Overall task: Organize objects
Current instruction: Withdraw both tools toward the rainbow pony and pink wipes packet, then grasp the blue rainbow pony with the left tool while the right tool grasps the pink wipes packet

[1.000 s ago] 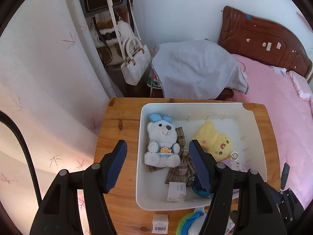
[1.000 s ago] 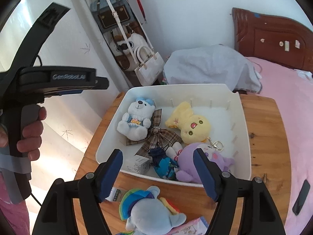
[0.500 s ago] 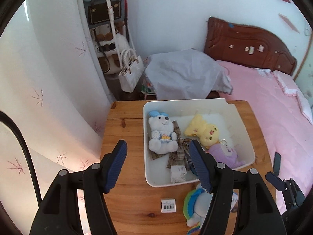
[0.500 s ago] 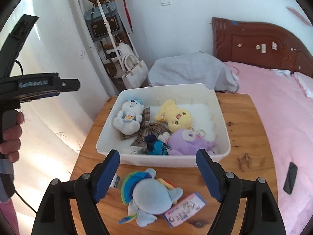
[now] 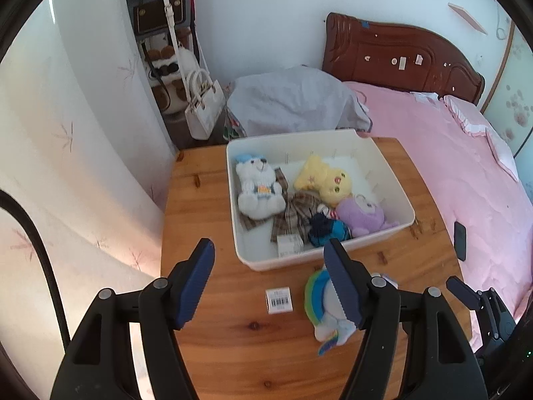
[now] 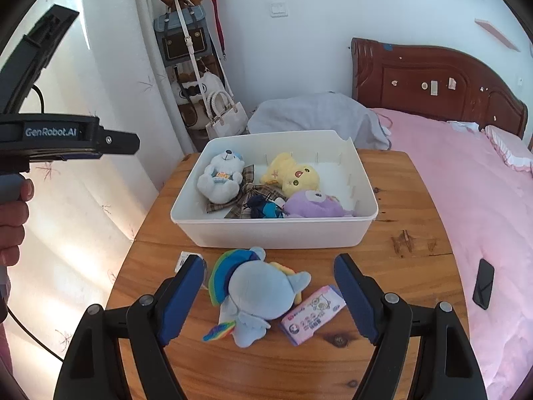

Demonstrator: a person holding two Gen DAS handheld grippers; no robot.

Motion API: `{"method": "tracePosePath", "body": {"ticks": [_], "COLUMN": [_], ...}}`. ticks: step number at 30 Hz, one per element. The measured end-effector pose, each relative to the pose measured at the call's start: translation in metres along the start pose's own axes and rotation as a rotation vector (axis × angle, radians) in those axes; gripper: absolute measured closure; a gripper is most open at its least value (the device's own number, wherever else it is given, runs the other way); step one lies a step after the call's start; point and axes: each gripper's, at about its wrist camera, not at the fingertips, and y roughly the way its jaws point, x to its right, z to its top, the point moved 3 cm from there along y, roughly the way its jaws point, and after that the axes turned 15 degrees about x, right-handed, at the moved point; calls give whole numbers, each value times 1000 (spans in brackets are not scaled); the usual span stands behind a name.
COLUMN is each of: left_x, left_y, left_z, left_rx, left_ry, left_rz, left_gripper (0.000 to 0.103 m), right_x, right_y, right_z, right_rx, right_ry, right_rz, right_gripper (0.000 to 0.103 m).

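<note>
A: Left view: left tongs empty, jaws opening, above tabletop. Barcode box lies flat before white bin.

B: Right view: right tongs open, empty, bracketing blue pony plush. Long axis runs from the mane near the bin to the tail nearest the camera. Best squeeze across the head, lift clear of wipes pack.

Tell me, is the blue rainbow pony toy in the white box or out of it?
Out. The pony lies on the wooden table in front of the white box.
</note>
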Motion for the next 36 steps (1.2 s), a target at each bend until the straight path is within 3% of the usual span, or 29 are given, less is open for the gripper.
{"method": "tracePosePath", "body": {"ticks": [5,11,26,36], "left_x": [2,11,47,67], "left_y": [5,19,71,97], "left_z": [-17,-38,-88,-105], "left_rx": [-33,-93,-358,-495], "left_ry": [-5,-1,-15,16], "left_rz": [-10,-48,-183,-212], "left_gripper": [31,31,31,31], "right_x": [1,9,25,32], "right_y": [-11,-4,32,58], "right_z": [-13,-34,-88,-114], "right_rx": [3,-83,-216,-239], "right_ry": [-23,-35,11,12], "right_rz": [-16,-47,-97,-132], "right_gripper": [22,22,22,22]}}
